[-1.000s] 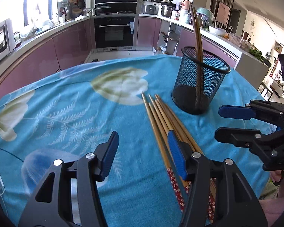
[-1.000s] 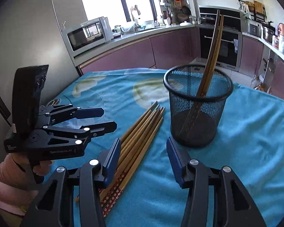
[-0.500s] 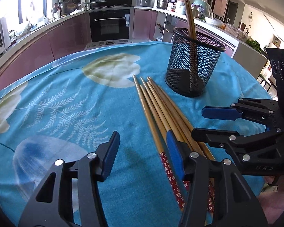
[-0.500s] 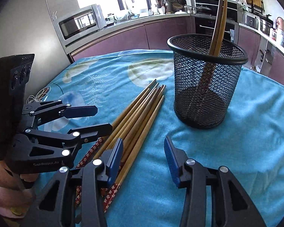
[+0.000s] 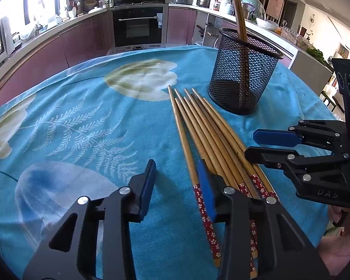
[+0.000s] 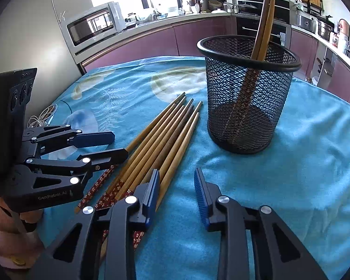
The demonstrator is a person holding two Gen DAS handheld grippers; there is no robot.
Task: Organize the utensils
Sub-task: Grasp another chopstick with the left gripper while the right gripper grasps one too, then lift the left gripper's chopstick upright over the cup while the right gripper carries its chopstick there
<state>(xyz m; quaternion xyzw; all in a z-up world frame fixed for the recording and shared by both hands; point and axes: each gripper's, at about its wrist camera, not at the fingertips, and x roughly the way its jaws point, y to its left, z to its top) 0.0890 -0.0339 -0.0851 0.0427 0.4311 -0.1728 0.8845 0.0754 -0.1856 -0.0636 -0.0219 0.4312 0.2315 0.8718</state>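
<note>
Bench (image 5: 86,121) covered with a blue cloth printed with pale flowers and ferns. A bundle of loose chopsticks (image 5: 212,130) lay side by side on the cloth, tips pointing toward 11 o'clock in the left wrist view, red patterned handle ends nearest the tongs. Black mesh holder (image 5: 242,77) stood upright just beyond the tips, at about 1 o'clock from the bundle, not touching it. Two chopsticks in the holder (image 6: 264,16) leaned against its rim, tips up.

Left tongs (image 5: 176,179) had just been closing; jaws stood partly apart with only cloth and the leftmost chopstick's edge near the right pad, nothing pinched. Their right pad sat over the bundle's handle end.

Right tongs (image 6: 177,186) had likewise just been closing, jaws partly apart, bare cloth between them. Their left pad rested just beside the rightmost chopstick; whether it touched, could not tell.

Each pair of tongs showed in the other's view, at 3 o'clock and 9 o'clock, flanking the handle ends.

Kitchen oven (image 5: 137,26) at 12 o'clock, microwave (image 6: 93,26) at 10 o'clock in the right wrist view.
</note>
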